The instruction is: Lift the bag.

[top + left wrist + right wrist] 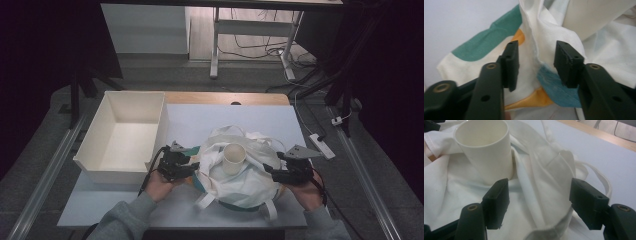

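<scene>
High view: cup (pixel 234 158) sits on bag (pixel 240 185) near table's (pixel 200 120) front edge, both grippers (pixel 192 167) (pixel 267 171) spread around cloth folds, nothing pinched yet.

Cup (pixel 233 158): base hidden, sunk in folds of the cloth bag (pixel 250 187); upper rim cut by top edge in left gripper view. Bag's printed pattern mostly covered by its own folds. Person's forearms cut by bottom edge of high view. Background beyond table too dark to resolve.
</scene>
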The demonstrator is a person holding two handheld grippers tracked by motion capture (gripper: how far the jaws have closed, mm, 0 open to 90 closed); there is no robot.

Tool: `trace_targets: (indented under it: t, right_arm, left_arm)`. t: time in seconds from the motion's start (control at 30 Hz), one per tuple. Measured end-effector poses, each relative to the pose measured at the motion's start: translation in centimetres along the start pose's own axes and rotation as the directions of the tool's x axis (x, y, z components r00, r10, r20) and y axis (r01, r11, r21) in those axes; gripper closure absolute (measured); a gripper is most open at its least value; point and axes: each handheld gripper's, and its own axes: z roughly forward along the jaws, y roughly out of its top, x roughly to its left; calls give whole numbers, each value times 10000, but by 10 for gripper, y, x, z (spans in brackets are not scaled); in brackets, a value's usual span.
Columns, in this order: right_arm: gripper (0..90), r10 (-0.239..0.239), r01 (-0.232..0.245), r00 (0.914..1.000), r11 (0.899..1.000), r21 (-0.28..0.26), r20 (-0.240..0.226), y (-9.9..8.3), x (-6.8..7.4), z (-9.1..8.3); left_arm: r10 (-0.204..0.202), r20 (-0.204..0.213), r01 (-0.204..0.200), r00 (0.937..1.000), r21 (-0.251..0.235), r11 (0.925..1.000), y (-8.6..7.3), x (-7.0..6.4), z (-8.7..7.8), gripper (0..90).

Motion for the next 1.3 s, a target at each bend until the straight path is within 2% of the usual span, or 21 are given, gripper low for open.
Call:
trace_targets:
  t: [0.1,0.17,0.3,0.33,0.4,0.47,0.53,0.67,0.77,0.87,0.97,1.07,1.13,1.3]
  right_arm:
    - [337,54,-55,9992,10000,4,402,0,2,-5]
    - [339,126,-134,9972,9999,104,738,-2,1,-8]
    - [396,348,-431,9949,9953,869,949,-11,-3,-5]
    - [420,380,-476,9952,9932,1064,901,-14,-3,-3]
    - [530,471,-544,9971,9905,1261,599,-19,-5,1]
    - [641,240,-364,9968,9858,1639,767,-21,-6,4]
    - [705,214,-357,9962,9844,1721,843,-20,-7,2]
    - [769,-187,55,9955,9902,1399,929,-16,-4,-5]
    - [779,-478,372,9935,9941,1018,1035,-11,-2,-10]
    - [782,-574,512,9918,9971,566,1141,-7,-1,-16]
    - [783,-496,470,9912,9986,244,1225,-6,-3,-22]
    - [785,-201,205,9921,9998,-22,1237,-7,-9,-26]
    - [787,-36,61,9922,9998,-195,1249,-7,-13,-30]
    - [790,234,-132,9901,9972,-739,1385,-4,-21,-42]
  left_arm:
    - [-9,319,3,9995,195,9998,-1,2,2,670]
    - [68,373,-80,9993,322,9995,-1,3,3,691]
    - [280,232,-291,9993,489,9984,-2,2,5,759]
    - [395,210,-406,9990,547,9977,-2,2,5,784]
    - [499,216,-510,9985,534,9973,-2,1,5,808]
    - [583,289,-597,9979,513,9969,-2,2,4,819]
    - [623,433,-640,9971,396,9972,-1,1,2,826]
    - [746,685,-752,9949,65,9971,3,-2,-6,830]
    - [908,750,-891,9930,-259,9957,7,-6,-16,832]
    - [990,795,-949,9919,-527,9941,10,-8,-24,832]
    - [944,885,-878,9916,-763,9932,13,-6,-31,833]
    - [847,984,-750,9915,-986,9923,15,-2,-37,835]
    - [794,1212,-659,9894,-1111,9916,17,0,-42,838]
    - [910,1282,-728,9876,-1401,9875,21,-2,-52,840]
